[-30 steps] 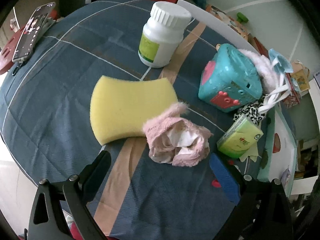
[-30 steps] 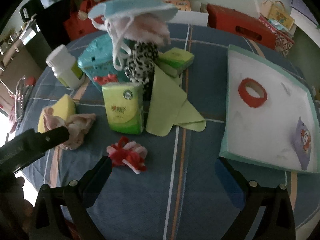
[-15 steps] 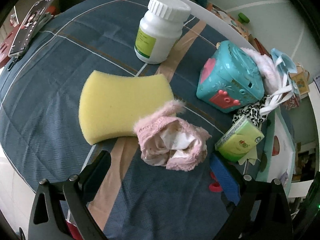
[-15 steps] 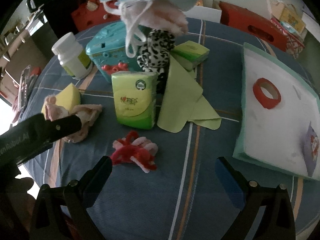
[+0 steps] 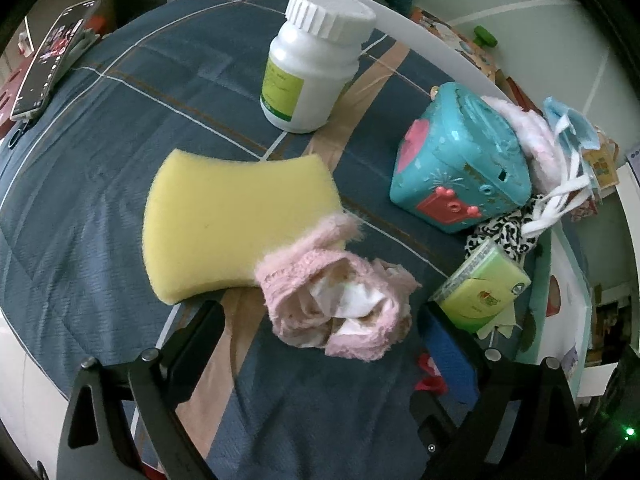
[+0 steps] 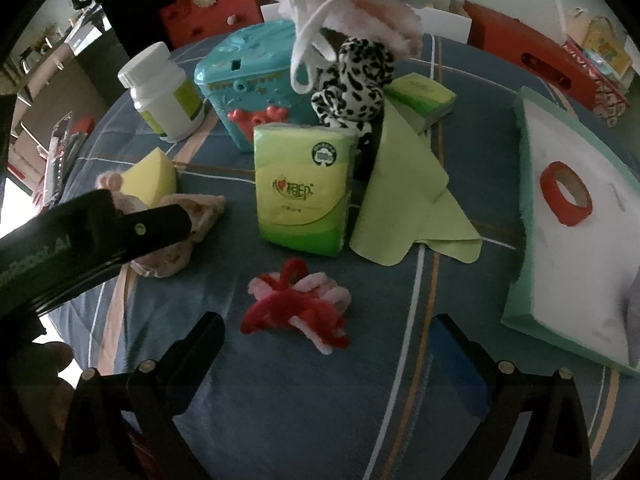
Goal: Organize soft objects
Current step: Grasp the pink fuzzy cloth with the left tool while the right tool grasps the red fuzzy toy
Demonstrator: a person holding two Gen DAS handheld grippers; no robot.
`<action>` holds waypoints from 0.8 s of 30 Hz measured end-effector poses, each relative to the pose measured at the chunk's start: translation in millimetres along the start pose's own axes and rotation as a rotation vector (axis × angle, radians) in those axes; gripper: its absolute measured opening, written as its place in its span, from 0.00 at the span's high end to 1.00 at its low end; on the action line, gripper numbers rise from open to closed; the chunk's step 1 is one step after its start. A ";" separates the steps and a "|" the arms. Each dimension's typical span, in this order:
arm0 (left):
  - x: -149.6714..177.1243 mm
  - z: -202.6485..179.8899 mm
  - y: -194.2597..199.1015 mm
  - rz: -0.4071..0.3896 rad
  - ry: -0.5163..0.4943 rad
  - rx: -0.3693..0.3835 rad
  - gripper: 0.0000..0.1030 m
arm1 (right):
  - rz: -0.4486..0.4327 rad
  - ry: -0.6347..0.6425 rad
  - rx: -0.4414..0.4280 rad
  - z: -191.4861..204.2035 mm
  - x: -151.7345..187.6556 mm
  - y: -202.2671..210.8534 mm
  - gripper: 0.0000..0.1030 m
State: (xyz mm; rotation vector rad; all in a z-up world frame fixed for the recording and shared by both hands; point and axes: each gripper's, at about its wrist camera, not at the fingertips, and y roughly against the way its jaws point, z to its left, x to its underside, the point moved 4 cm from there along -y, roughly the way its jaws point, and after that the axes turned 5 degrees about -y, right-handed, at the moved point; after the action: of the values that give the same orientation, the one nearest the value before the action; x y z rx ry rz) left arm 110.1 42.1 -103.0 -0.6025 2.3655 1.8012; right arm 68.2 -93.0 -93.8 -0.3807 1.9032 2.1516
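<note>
A crumpled pink fluffy cloth [image 5: 340,304] lies on the blue plaid tablecloth, overlapping a yellow sponge [image 5: 236,220]. My left gripper [image 5: 324,332] is open, its jaws on either side of the cloth's near edge. In the right wrist view a red and pink pipe-cleaner tangle [image 6: 298,304] lies just ahead of my open, empty right gripper [image 6: 328,348]. The left gripper's body shows as a black bar [image 6: 80,240] over the pink cloth [image 6: 180,220]. Behind stand a green tissue pack [image 6: 304,196], a green cloth [image 6: 408,208], a leopard-print fabric [image 6: 352,80] and a face mask with pink fluff [image 6: 352,12].
A white pill bottle [image 5: 316,60] and a teal toy box [image 5: 460,160] stand at the back. A phone [image 5: 52,56] lies at the far left edge. A white tray with green rim [image 6: 516,240] holds a red tape roll [image 6: 564,192] on the right.
Both grippers have moved forward and lower. The pink cloth now sits between the left jaws, and the pipe-cleaner tangle is closer to the right gripper.
</note>
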 end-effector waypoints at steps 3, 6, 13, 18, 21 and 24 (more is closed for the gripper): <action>-2.4 0.7 -3.1 0.000 0.000 -0.006 0.06 | -0.004 0.009 -0.007 3.5 -4.0 -4.5 0.00; -3.7 1.1 -6.8 0.008 0.003 -0.006 0.07 | -0.007 0.018 -0.010 7.9 -5.1 -6.9 0.06; -9.0 -1.9 -13.0 0.010 -0.017 -0.009 0.30 | -0.017 0.030 -0.033 13.0 -5.1 -8.5 0.27; -9.3 -11.1 -17.5 0.014 -0.036 0.006 0.46 | -0.018 0.029 -0.040 15.5 -5.0 -8.8 0.45; -9.7 -16.8 -20.8 0.018 -0.043 0.002 0.49 | -0.019 0.024 -0.044 13.0 -6.1 -8.1 0.48; -8.5 -18.5 -23.2 0.022 -0.051 -0.001 0.50 | -0.020 0.024 -0.045 13.1 -5.6 -8.3 0.51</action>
State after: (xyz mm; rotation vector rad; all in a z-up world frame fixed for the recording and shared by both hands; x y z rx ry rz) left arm 129.4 21.7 -115.8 -0.5262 2.3472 1.8048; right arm 75.9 -79.0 -98.0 -0.4338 1.8583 2.1900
